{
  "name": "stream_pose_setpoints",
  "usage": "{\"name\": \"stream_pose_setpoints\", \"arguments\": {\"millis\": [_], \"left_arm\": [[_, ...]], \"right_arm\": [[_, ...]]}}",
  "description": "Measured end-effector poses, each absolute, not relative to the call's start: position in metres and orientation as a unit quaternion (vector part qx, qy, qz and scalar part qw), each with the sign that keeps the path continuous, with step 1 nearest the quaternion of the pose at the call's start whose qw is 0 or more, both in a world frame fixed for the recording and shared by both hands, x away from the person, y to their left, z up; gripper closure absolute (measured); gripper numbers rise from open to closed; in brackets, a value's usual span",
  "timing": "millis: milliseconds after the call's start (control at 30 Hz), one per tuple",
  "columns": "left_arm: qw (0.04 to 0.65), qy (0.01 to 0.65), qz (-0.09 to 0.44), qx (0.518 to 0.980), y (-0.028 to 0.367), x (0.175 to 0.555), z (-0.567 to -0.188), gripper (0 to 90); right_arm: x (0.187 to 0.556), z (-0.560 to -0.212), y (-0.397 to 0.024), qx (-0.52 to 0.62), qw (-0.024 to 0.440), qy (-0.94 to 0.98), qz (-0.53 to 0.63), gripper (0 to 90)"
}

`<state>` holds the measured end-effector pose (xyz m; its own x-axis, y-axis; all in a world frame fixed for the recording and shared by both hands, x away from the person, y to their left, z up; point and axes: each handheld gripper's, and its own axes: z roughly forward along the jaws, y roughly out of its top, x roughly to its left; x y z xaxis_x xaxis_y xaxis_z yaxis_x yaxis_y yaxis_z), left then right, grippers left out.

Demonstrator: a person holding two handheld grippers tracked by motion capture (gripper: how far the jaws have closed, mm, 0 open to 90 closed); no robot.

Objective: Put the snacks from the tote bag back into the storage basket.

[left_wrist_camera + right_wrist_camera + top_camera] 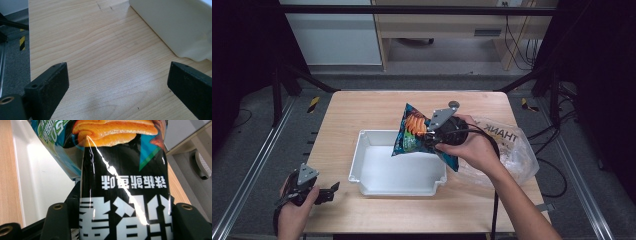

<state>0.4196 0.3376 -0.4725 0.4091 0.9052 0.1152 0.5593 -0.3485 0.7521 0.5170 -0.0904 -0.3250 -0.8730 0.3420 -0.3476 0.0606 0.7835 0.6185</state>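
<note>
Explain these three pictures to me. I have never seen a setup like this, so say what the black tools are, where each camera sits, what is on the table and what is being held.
No robot here: a person holds a hand tool with two black jaws in each hand. The high view looks down on the wooden table from above the person. The other two cameras ride on the tools and look along their jaws.

On the table stand a white plastic tray and, to its right, a clear plastic bag printed "THANK".

The right gripper is clamped on a snack bag with chips pictured on it, holding it over the tray's right side. The left gripper rests open near the table's front left corner, its jaws wide apart over bare wood, holding nothing.
</note>
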Motion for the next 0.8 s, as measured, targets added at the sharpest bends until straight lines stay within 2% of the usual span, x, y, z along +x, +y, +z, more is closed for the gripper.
{"name": "stream_pose_setpoints", "arguments": {"millis": [800], "left_arm": [[0.323, 0.472, 0.269, 0.775, 0.338, 0.42, -0.472, 3.3]], "right_arm": [[0.517, -0.333, -0.053, 0.083, 0.213, 0.927, 0.299, 42.0]]}}
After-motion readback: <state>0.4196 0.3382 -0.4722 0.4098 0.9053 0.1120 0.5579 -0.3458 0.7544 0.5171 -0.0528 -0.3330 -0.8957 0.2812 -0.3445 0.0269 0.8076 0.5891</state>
